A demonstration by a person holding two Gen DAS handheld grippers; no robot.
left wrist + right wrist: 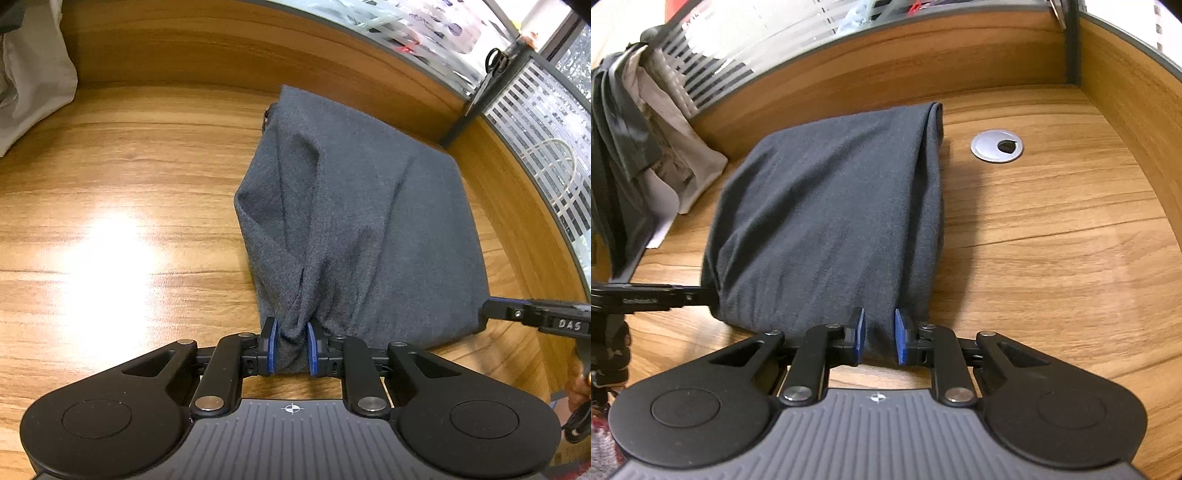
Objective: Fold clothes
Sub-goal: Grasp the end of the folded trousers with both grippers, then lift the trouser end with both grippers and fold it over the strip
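Nearest the lens, the left gripper (290,345) has its blue pads clamped on a bunched near corner of the dark grey knit garment (362,229), fabric gathering into creases just ahead of the jaws. Likewise the right gripper (879,339) pinches the garment's other near edge (827,221), cloth pressed between its jaws. Beyond both, the folded garment stretches away across the wooden desk (1052,236). Right of the right jaws sits a round silver cable grommet (996,146); far left, pale crumpled clothes (676,147).
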